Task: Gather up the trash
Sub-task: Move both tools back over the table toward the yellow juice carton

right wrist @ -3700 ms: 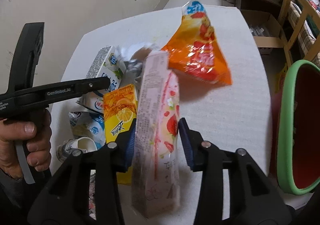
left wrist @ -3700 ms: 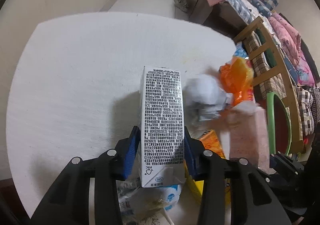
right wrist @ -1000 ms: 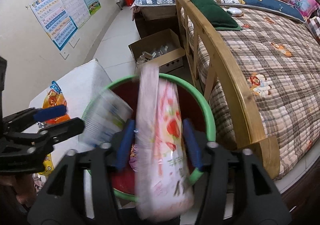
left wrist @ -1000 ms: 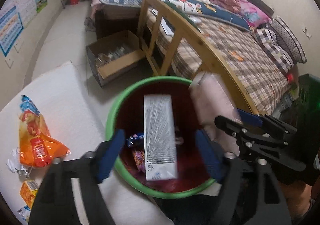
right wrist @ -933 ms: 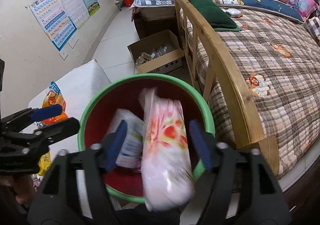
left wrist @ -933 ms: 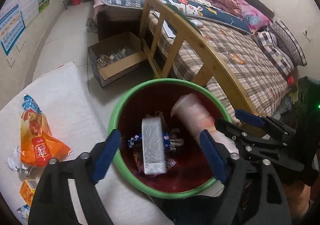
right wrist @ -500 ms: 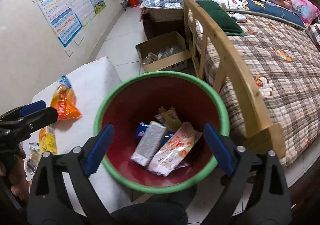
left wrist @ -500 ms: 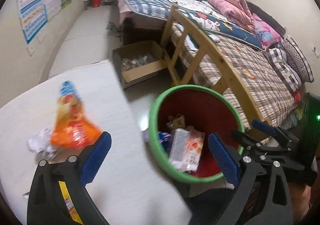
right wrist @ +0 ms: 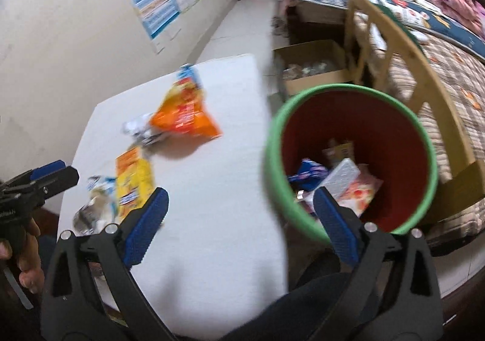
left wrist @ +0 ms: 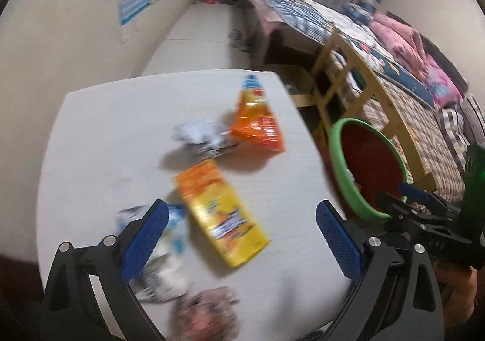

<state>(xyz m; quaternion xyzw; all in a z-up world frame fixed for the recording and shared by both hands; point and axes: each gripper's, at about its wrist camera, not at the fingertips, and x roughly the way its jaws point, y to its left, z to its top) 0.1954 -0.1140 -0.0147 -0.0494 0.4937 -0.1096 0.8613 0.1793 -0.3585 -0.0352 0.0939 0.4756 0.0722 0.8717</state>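
Both of my grippers are empty right now. The left gripper (left wrist: 242,238) has its blue-padded jaws spread about as wide as they go, nothing between them, and it hangs over the white rectangular table (left wrist: 100,135) looking down at the leftover trash. The right gripper (right wrist: 239,221) has its jaws opening, also with nothing between them, and it sits over the gap where the table edge meets the round bin with the green rim and red inside (right wrist: 274,141).

What's on the table from the left wrist view: a flat yellow and orange drink carton (left wrist: 219,213) lying on its side, right under the left jaws. Past it there's a crumpled ball of white and silver paper (left wrist: 200,139), and touching that on the right is an orange crinkly snack bag with a blue top (left wrist: 257,119). Down by the left finger there's a squashed white and blue wrapper (left wrist: 165,250), and at the very bottom a pinkish crumpled thing (left wrist: 206,313) too blurry for me to identify.

The bin stands on the floor just beside the table's right edge, near the wooden bed frame (right wrist: 394,47). Inside it I can see a white carton with printed text (right wrist: 344,174), a pink floral packet (right wrist: 362,192) next to it, and a blue wrapper (right wrist: 307,172).

Pictures are pretty smeared.
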